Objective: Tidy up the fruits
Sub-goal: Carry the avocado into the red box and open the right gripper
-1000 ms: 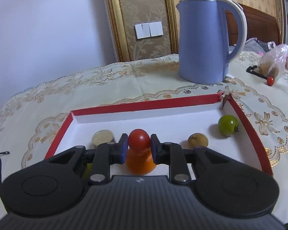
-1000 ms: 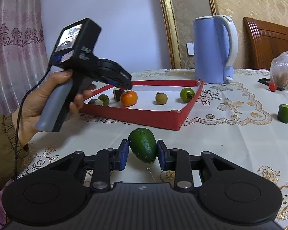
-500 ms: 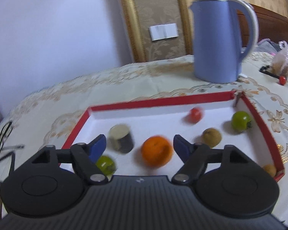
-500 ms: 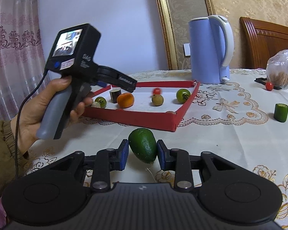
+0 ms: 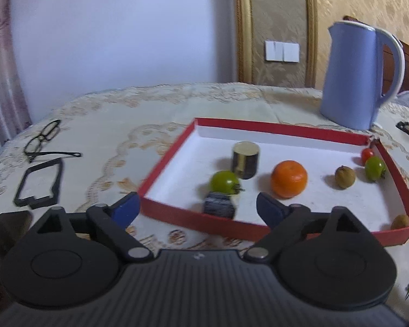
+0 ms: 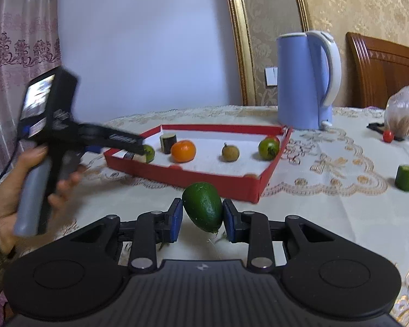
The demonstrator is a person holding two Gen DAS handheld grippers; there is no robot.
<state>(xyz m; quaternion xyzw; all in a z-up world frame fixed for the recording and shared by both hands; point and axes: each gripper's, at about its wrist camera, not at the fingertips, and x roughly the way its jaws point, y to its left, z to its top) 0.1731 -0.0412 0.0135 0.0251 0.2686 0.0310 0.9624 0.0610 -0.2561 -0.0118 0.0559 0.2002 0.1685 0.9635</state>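
Observation:
A red-rimmed tray [image 5: 166, 163] [image 6: 223, 184] holds an orange [image 5: 289, 179] [image 6: 183, 151], green tomatoes [image 5: 224, 182] [image 5: 375, 164], a red cherry tomato [image 5: 367, 154], a brown longan [image 5: 345, 177] [image 6: 230, 152] and dark cylinder pieces [image 5: 245, 159]. My left gripper [image 5: 197, 208] is open and empty, held over the tray's near left corner; it also shows in the right wrist view [image 6: 117, 140]. My right gripper [image 6: 202, 219] is shut on a green avocado [image 6: 203, 205] just in front of the tray.
A blue kettle [image 5: 357, 73] [image 6: 306, 79] stands behind the tray. Glasses [image 5: 45, 136] and a black frame [image 5: 39, 184] lie at the left. A green cucumber piece [image 6: 405, 177], a red cherry tomato [image 6: 388, 135] and a plastic bag [image 6: 405, 117] lie at the right.
My left gripper opened and let go of the red cherry tomato, which rolled to the tray's far right corner. The left gripper pulled back to the left. The right gripper still holds the avocado.

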